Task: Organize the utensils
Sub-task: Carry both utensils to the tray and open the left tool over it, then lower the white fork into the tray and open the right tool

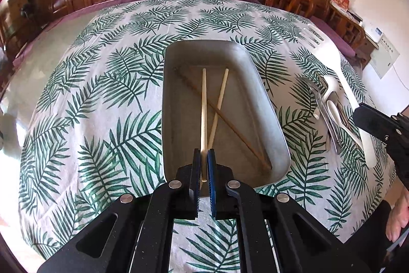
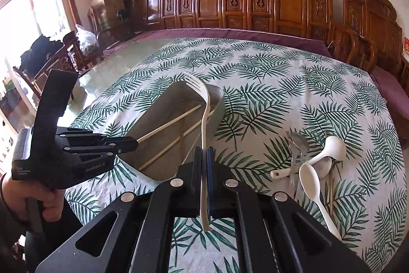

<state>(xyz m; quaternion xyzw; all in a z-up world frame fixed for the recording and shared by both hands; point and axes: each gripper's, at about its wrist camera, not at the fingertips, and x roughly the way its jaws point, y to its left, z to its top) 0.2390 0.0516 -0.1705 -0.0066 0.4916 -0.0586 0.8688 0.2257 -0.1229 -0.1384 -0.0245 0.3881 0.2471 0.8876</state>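
In rt view only: window (image 2: 28, 17).

A table (image 2: 133, 47) with a glossy top carries everything. A white cloth printed with green palm leaves (image 1: 102, 83) covers most of it; a purple underlay (image 2: 230, 33) shows along the far edge, and bare top is left at the far left corner. A grey metal tray (image 1: 258, 83) lies on the cloth near the middle. Toward the right edge lies a heap of white ladles and metal spoons (image 2: 314, 165), well apart from the tray.
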